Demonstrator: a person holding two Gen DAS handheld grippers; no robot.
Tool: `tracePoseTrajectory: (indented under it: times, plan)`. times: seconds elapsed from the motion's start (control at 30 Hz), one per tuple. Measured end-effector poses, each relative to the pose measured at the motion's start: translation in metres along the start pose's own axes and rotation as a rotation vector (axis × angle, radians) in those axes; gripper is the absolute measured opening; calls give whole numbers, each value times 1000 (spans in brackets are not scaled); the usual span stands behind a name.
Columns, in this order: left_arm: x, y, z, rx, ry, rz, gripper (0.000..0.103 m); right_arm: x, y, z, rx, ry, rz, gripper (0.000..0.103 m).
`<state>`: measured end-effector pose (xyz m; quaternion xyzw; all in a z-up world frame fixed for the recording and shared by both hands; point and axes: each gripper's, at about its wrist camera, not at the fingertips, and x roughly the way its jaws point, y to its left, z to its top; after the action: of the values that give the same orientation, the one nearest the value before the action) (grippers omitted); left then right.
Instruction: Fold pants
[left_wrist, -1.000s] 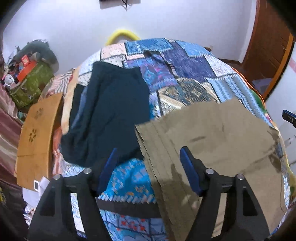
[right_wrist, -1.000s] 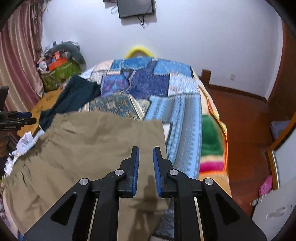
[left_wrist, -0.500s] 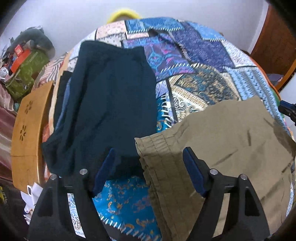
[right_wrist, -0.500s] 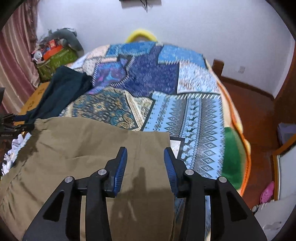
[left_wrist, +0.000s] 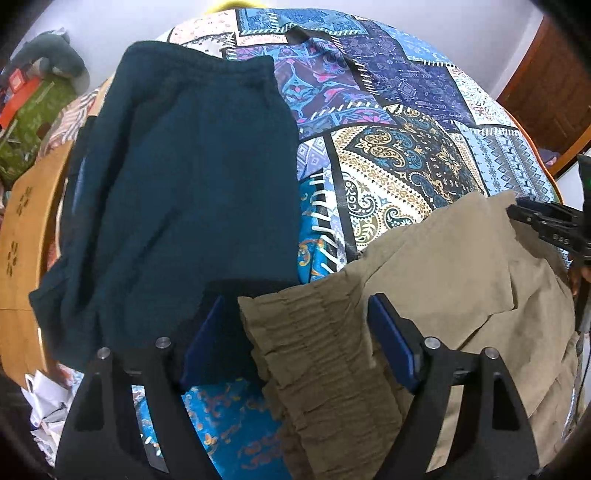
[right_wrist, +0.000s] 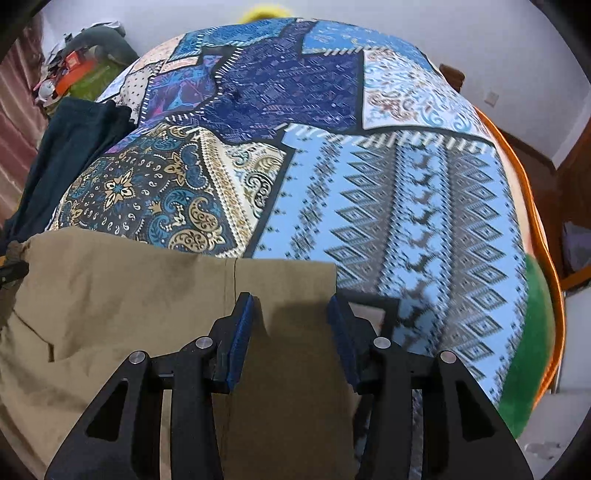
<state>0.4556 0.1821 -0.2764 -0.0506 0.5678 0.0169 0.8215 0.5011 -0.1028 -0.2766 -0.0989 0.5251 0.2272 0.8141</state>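
Khaki pants (left_wrist: 443, 280) lie on the patchwork bedspread (left_wrist: 399, 155). Their gathered elastic waistband (left_wrist: 317, 339) sits between the fingers of my left gripper (left_wrist: 295, 332), which is open just above it. In the right wrist view the leg end of the khaki pants (right_wrist: 184, 288) lies under my right gripper (right_wrist: 291, 325), which is open, straddling the hem corner. The right gripper also shows at the right edge of the left wrist view (left_wrist: 546, 225).
Dark teal pants (left_wrist: 184, 177) lie flat on the bed left of the khaki pair, also in the right wrist view (right_wrist: 62, 155). A wooden board (left_wrist: 26, 236) and cluttered bags (left_wrist: 29, 107) are beyond the bed's left side. The bed's orange edge (right_wrist: 532, 206) drops to the floor on the right.
Both grippers moved down and forward to the khaki pants. The right gripper opened from shut to wide. The left stayed open and now straddles the waistband.
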Motion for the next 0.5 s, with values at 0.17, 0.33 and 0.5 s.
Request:
tracePoseTrajectory:
  times: [0.17, 0.33, 0.5]
  plan:
    - [-8, -2, -2, 10, -45, 12, 53, 5, 10, 4, -35, -19, -45, 10]
    - [-29, -9, 3, 83, -128, 124, 47, -25, 17, 11, -58, -157, -76, 1]
    - [-69, 0, 22, 71, -226, 166, 46, -73, 11, 26, -27, -289, -80, 0]
